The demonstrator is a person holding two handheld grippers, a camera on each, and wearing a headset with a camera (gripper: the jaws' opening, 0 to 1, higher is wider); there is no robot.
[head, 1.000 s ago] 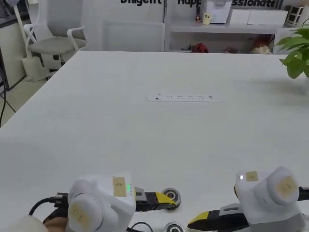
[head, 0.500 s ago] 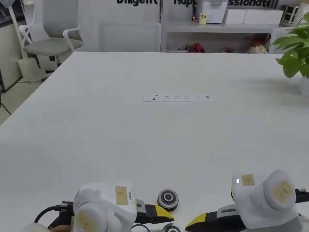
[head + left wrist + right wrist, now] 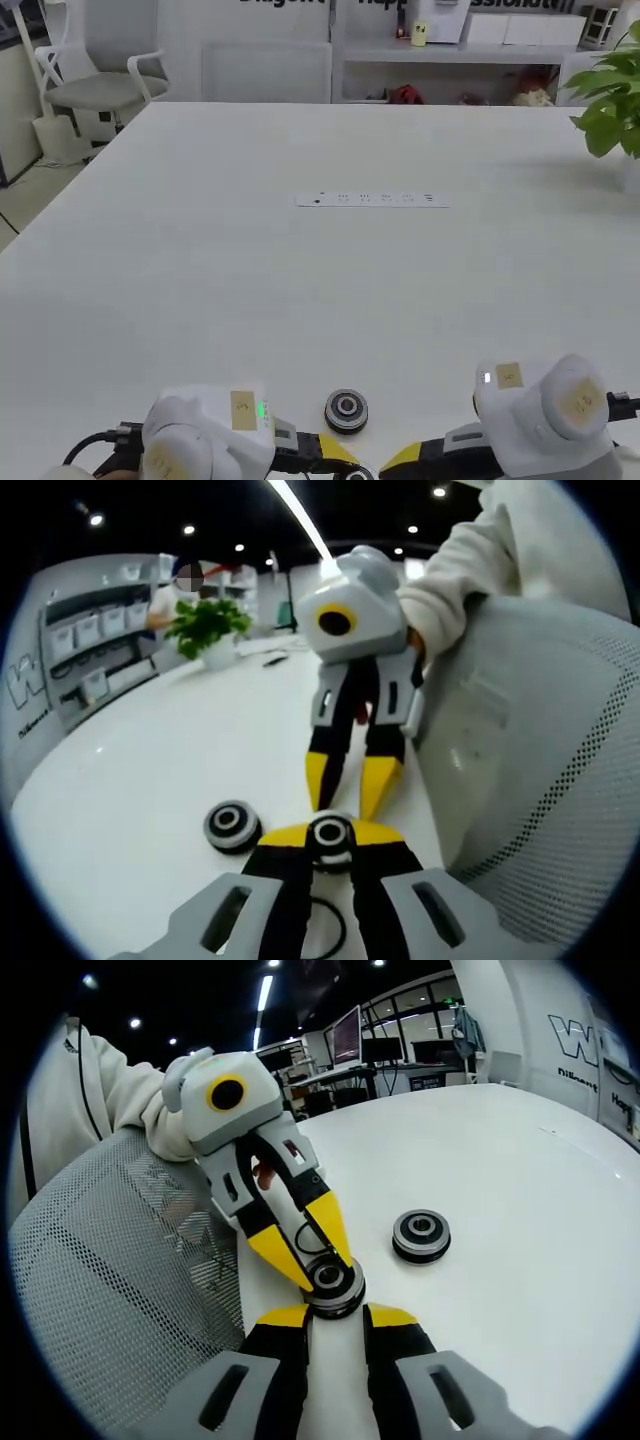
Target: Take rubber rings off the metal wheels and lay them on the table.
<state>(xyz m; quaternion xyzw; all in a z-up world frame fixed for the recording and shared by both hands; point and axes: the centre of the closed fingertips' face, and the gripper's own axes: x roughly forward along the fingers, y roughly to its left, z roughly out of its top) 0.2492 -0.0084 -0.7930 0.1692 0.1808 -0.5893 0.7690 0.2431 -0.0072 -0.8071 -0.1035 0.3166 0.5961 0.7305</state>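
Wheel (image 3: 346,411) freed a second ago lies loose; beside it left gripper (image 3: 328,832) clamps second wheel (image 3: 334,1285) for stripping; right gripper (image 3: 347,785) meets it, grip unclear.

The white surface (image 3: 200,250) carries a flush power strip (image 3: 372,199) at its middle, a metal wheel (image 3: 346,410) lying flat near the near edge, and close by, seemingly, a loose rubber ring (image 3: 335,920).

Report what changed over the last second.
The left tongs drew back toward the person, off the loose wheel, and now grip a second wheel opposite the right tongs. Loose wheel and power strip stayed put.
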